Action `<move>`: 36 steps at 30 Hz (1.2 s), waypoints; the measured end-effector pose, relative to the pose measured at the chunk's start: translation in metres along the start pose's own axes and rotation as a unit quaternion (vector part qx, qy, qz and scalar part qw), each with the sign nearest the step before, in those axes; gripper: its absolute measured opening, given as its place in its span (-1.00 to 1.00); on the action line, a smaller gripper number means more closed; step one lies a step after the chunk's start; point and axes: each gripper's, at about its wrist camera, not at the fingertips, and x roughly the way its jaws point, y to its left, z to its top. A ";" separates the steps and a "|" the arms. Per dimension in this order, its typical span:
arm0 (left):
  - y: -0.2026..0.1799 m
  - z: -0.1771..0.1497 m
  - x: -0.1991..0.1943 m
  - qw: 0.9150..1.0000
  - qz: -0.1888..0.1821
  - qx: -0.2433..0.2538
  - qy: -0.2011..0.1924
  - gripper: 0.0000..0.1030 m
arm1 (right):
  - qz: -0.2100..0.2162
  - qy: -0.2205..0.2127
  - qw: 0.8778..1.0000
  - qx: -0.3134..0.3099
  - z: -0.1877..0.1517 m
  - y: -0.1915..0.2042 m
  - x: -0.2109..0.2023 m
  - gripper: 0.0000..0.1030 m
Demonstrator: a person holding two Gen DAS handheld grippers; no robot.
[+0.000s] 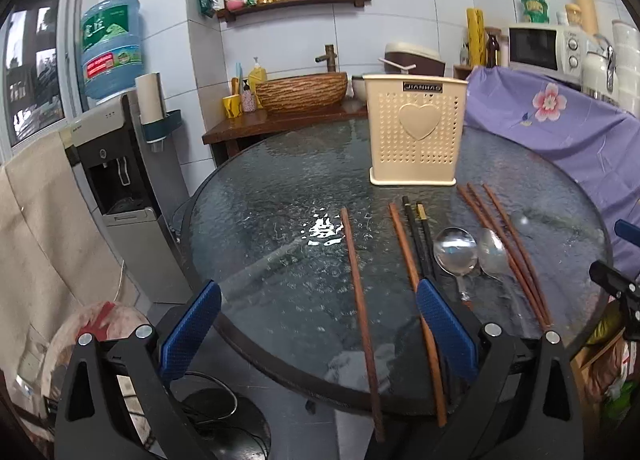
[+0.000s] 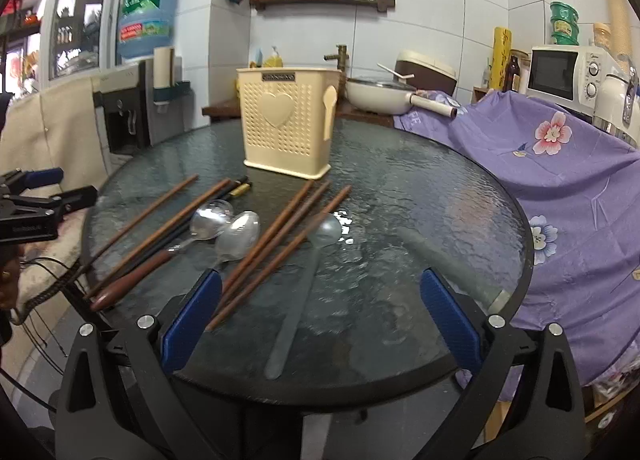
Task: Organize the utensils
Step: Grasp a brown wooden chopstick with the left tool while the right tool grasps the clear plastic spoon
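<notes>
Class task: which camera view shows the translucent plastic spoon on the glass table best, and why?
The right wrist view: the translucent spoon lies whole, bowl to handle end, between the open right gripper fingers. In the left wrist view the translucent spoon is a faint bowl at the right, beyond the brown chopsticks.

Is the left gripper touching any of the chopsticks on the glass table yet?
Apart. The left wrist view shows the left gripper wide open, with the nearest brown wooden chopstick lying free on the round glass table between its blue-padded fingers.
</notes>
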 end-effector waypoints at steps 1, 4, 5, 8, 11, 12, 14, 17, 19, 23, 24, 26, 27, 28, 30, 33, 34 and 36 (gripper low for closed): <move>0.001 0.003 0.005 1.000 -0.004 0.003 0.006 0.74 | 0.000 0.010 1.000 -0.001 0.003 -0.002 0.006 0.81; 0.001 0.010 0.022 1.000 -0.005 0.015 0.023 0.60 | 0.008 0.046 0.999 0.007 0.013 -0.009 0.028 0.59; 0.001 0.011 0.026 0.999 -0.006 0.017 0.028 0.53 | 0.012 0.060 0.998 0.008 0.016 -0.011 0.036 0.52; 0.001 0.015 0.042 0.998 -0.027 0.017 0.050 0.35 | 0.013 0.091 0.996 0.000 0.022 -0.012 0.056 0.38; 0.003 0.019 0.061 0.996 -0.042 0.010 0.079 0.15 | 0.021 0.113 0.993 0.003 0.025 -0.014 0.069 0.27; 0.004 0.021 0.066 0.995 -0.048 0.007 0.086 0.12 | 0.024 0.120 0.993 0.006 0.026 -0.015 0.071 0.25; 0.007 0.025 0.077 0.993 -0.061 -0.003 0.103 0.01 | 0.030 0.131 0.991 0.013 0.027 -0.016 0.077 0.23; 0.008 0.031 0.089 0.990 -0.069 -0.011 0.122 -0.05 | 0.033 0.147 0.988 0.024 0.028 -0.017 0.086 0.17; 0.006 0.035 0.099 0.988 -0.076 -0.011 0.134 -0.08 | 0.029 0.153 0.987 0.026 0.030 -0.016 0.090 0.14; 0.001 0.037 0.111 0.985 -0.081 -0.010 0.150 -0.15 | 0.025 0.165 0.986 0.028 0.032 -0.014 0.097 0.04; 0.000 0.037 0.114 0.984 -0.082 -0.011 0.155 -0.16 | 0.023 0.170 0.985 0.027 0.032 -0.013 0.099 -0.01; -0.001 0.035 0.119 0.982 -0.090 -0.017 0.166 -0.19 | 0.021 0.178 0.983 0.029 0.033 -0.013 0.104 -0.07; -0.002 0.035 0.121 0.981 -0.093 -0.018 0.170 -0.21 | 0.023 0.180 0.983 0.030 0.033 -0.013 0.105 -0.11; -0.002 0.036 0.122 0.981 -0.093 -0.019 0.171 -0.22 | 0.028 0.184 0.982 0.032 0.033 -0.012 0.107 -0.12; -0.003 0.037 0.122 0.981 -0.090 -0.016 0.170 -0.23 | 0.034 0.189 0.981 0.032 0.033 -0.010 0.110 -0.14; -0.003 0.038 0.125 0.981 -0.088 -0.014 0.171 -0.25 | 0.032 0.188 0.981 0.025 0.034 -0.006 0.113 -0.17; -0.003 0.039 0.126 0.981 -0.087 -0.014 0.171 -0.26 | 0.032 0.187 0.981 0.026 0.034 -0.006 0.114 -0.18; -0.004 0.041 0.128 0.982 -0.084 -0.011 0.171 -0.30 | 0.032 0.186 0.982 0.027 0.036 -0.006 0.117 -0.22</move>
